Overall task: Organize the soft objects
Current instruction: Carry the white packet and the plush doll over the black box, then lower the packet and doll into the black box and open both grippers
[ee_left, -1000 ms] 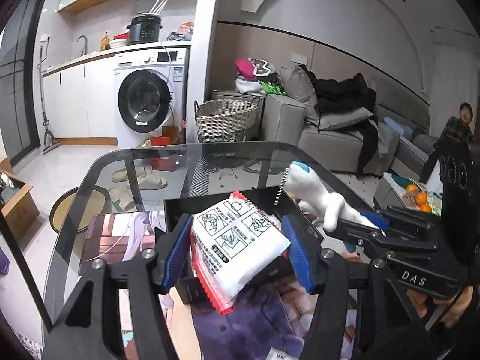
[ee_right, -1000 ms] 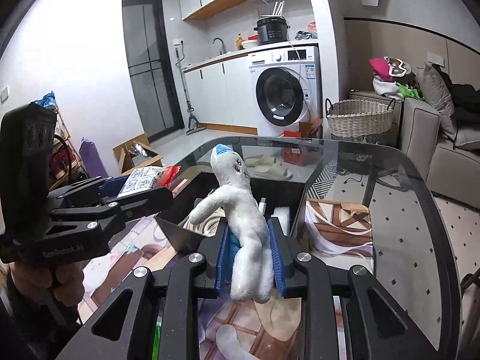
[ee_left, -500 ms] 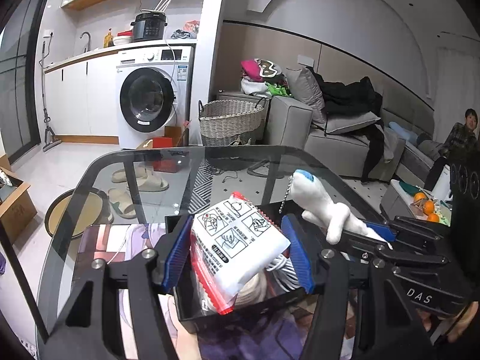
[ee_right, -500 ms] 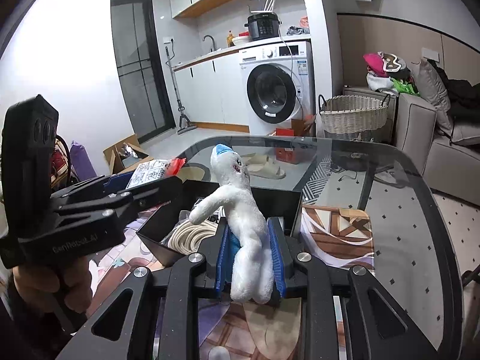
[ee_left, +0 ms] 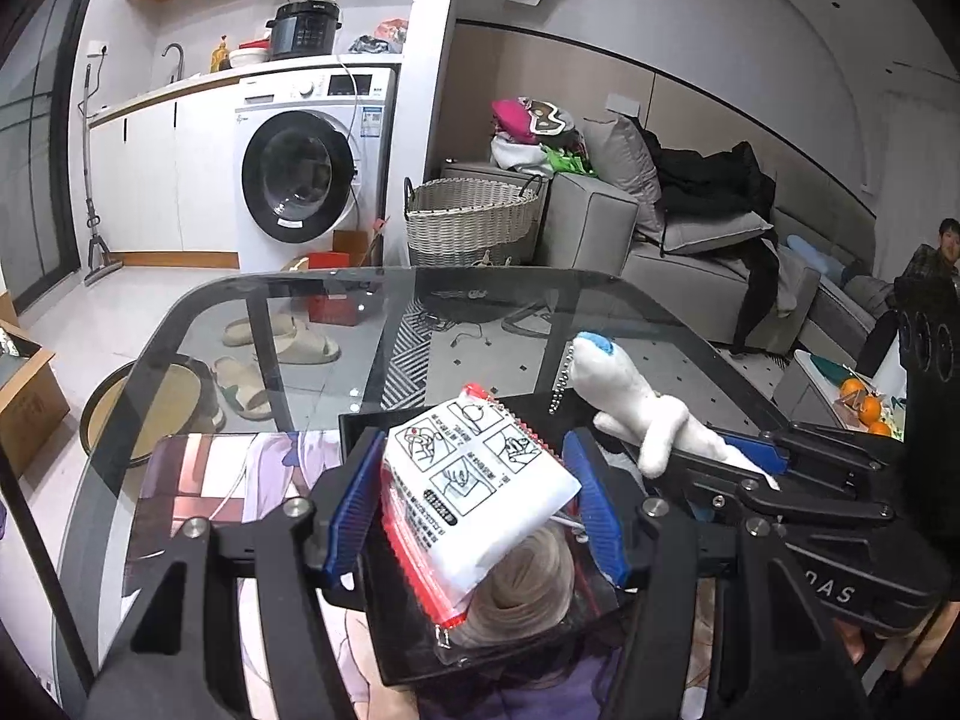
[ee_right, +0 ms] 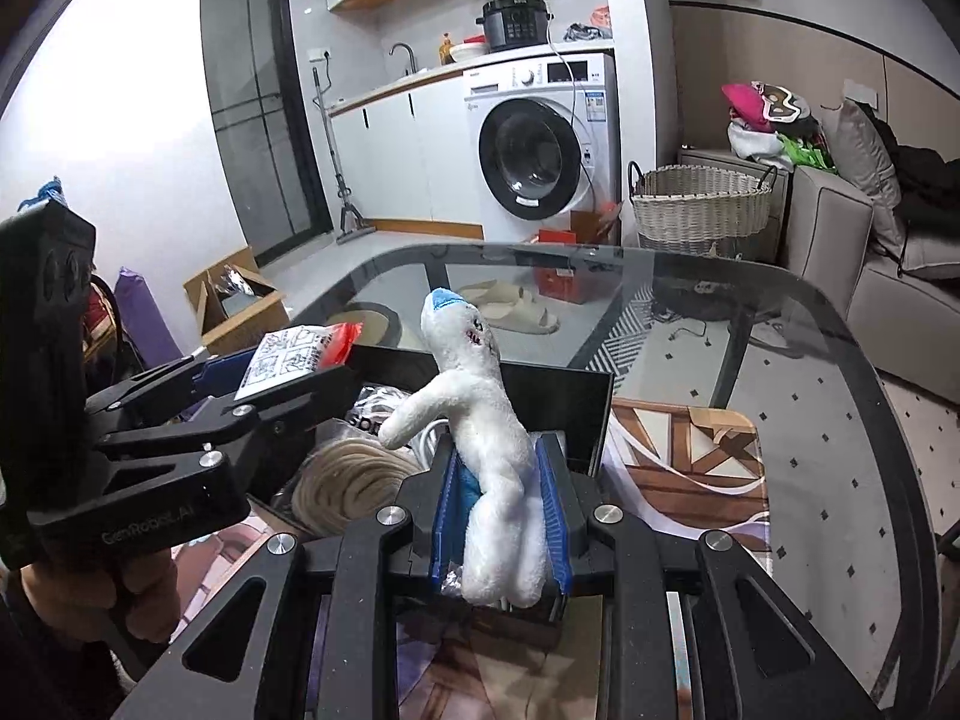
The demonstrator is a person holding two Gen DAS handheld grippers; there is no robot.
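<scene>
"GenRobot.AI" is printed on the left gripper [ee_right: 288,369] body, at 8 o'clock in the right wrist view. "DAS" stands on the right gripper [ee_left: 729,462] body, at 4 o'clock in the left wrist view. Print on the white packet [ee_left: 480,480] is too small to read.

White pouch [ee_left: 480,480] printed with black line drawings, red serrated edge at six o'clock. White plush toy [ee_right: 486,450] with a blue cap on the head and a red-stitched mouth. Blue ribbed pads [ee_right: 555,516] on black gripper fingers. Black box [ee_right: 564,414] with a beige coil of rope [ee_right: 348,480] inside. Smoky grey glass table [ee_right: 810,324]. Brown-and-white patterned mat [ee_right: 678,468] at three o'clock of the toy. Pale woven basket [ee_left: 474,216] at twelve o'clock, white washing machine [ee_left: 312,162] with a black door ring.
</scene>
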